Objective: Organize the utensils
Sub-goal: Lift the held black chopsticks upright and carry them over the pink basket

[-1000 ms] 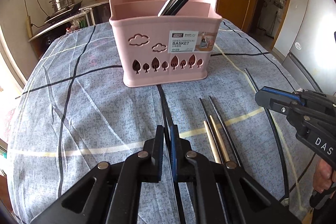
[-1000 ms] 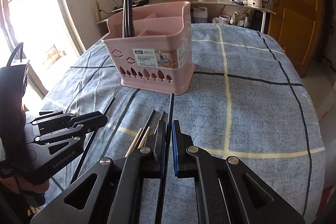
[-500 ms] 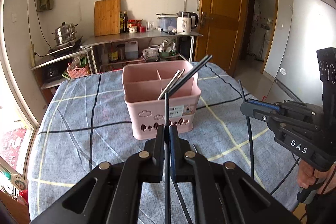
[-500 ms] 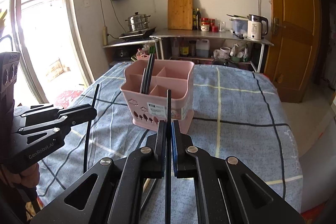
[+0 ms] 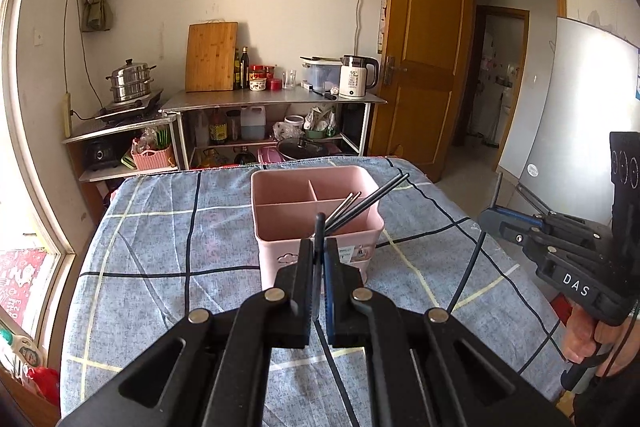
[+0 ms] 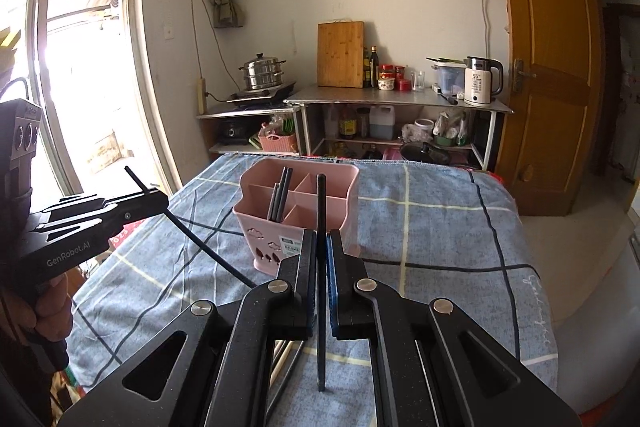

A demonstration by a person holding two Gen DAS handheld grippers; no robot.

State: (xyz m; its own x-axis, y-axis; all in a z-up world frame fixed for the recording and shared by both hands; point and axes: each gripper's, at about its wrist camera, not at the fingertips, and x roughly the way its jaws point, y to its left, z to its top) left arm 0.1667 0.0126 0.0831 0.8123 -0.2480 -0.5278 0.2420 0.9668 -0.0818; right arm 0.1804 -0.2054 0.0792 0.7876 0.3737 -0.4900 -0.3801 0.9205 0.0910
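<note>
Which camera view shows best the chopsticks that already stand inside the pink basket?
The left wrist view: the chopsticks lean out over the rim of the pink basket, separated and in profile. In the right wrist view the same chopsticks appear bunched together, seen nearly end-on.

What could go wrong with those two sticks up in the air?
Each gripper, left and right, pinches just one thin black chopstick, so either might swivel or slip out. The pink basket already has chopsticks leaning inside; a new one could bump them or miss the slot.
</note>
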